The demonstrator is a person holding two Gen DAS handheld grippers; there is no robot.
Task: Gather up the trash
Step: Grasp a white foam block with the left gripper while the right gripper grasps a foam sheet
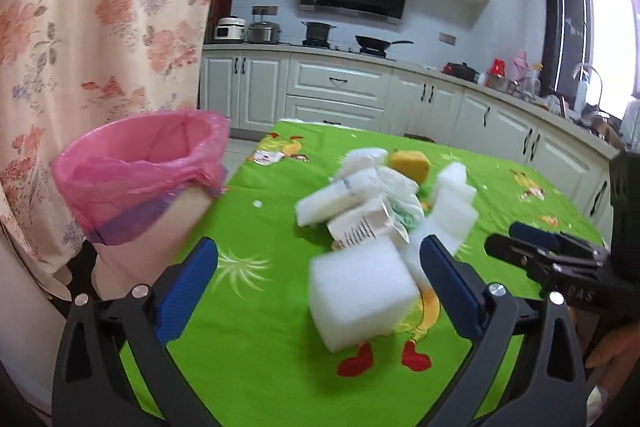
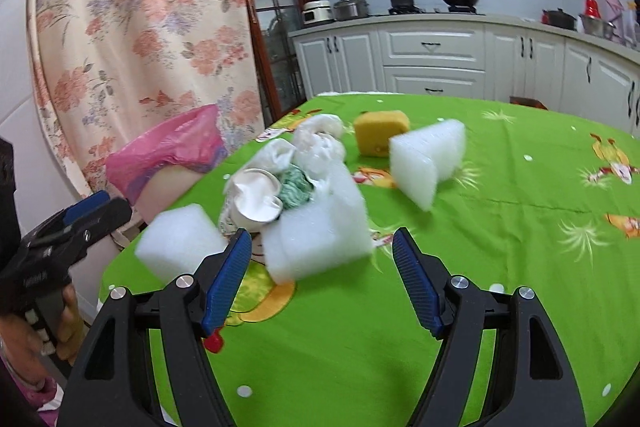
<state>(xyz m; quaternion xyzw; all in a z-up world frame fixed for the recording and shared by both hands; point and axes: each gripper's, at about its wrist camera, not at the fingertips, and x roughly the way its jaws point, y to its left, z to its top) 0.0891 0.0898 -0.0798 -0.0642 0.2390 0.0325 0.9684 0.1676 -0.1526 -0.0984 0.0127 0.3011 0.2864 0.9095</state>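
A pile of trash lies on the green tablecloth (image 1: 260, 347): white foam blocks (image 1: 360, 299), a crushed paper cup (image 2: 256, 203), crumpled white plastic (image 2: 316, 143), a yellow sponge (image 2: 380, 133). A bin with a pink bag (image 1: 140, 171) stands off the table's left edge; it also shows in the right wrist view (image 2: 168, 151). My left gripper (image 1: 320, 267) is open, the nearest foam block between its fingers, untouched. My right gripper (image 2: 322, 251) is open, a foam block (image 2: 316, 231) just ahead between its fingers. Each gripper shows in the other's view: the right gripper (image 1: 548, 251), the left gripper (image 2: 76, 223).
A floral curtain (image 1: 100, 27) hangs on the left behind the bin. Kitchen cabinets and a counter with pots (image 1: 360, 47) run along the far wall. Another white foam block (image 2: 428, 155) lies further right on the table.
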